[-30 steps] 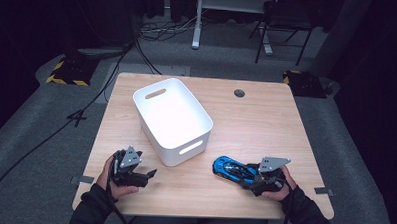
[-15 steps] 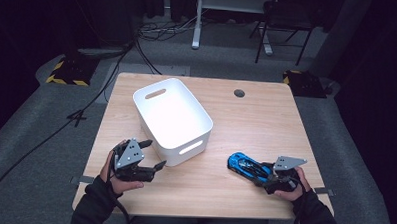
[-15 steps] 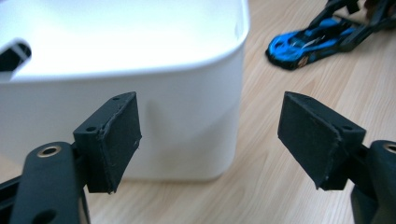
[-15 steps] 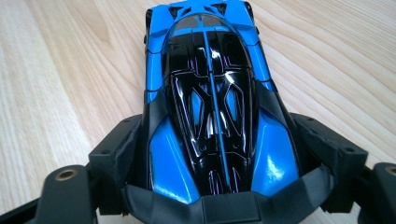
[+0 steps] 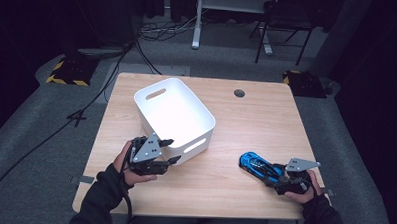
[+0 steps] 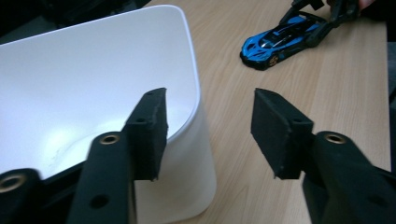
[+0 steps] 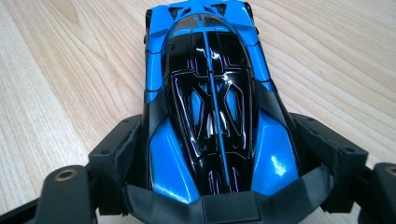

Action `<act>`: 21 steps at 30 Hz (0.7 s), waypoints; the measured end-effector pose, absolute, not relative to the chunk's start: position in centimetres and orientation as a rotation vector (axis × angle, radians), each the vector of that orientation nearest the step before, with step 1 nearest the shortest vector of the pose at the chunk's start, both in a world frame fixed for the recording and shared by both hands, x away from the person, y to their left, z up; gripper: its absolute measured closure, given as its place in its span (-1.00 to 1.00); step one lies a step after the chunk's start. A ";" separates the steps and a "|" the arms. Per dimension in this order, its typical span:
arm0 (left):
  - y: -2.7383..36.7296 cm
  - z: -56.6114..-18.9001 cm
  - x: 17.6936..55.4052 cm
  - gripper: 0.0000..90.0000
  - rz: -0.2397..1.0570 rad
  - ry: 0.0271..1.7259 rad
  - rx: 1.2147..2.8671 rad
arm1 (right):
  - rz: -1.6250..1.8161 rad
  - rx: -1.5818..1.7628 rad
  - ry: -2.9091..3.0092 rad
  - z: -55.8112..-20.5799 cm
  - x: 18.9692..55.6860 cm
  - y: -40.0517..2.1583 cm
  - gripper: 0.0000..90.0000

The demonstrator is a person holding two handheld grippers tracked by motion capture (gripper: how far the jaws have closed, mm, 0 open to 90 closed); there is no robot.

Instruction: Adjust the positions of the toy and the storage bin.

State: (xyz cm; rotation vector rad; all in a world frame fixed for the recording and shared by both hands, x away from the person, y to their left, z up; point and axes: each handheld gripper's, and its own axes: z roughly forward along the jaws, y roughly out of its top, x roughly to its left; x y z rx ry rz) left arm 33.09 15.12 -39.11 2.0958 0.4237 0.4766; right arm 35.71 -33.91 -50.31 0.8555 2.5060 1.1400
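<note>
The right gripper [image 7: 212, 186] pinches the blue toy car [image 7: 210, 93] by its back end, one pad on each side. The car sits on the table [image 5: 266, 124], nose pointing away from the jaws. It looks small, light, hard and shiny, so it may slip; holding the sides low seems best. The left gripper [image 6: 208, 133] has just been closing. One pad sits over the white bin's [image 6: 93, 79] rim, pressing nothing.
</note>
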 end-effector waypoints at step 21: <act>2.5 -38.3 37.9 0.72 0.489 0.478 2.203 | 1.141 0.861 2.497 -50.3 35.5 -34.5 -0.48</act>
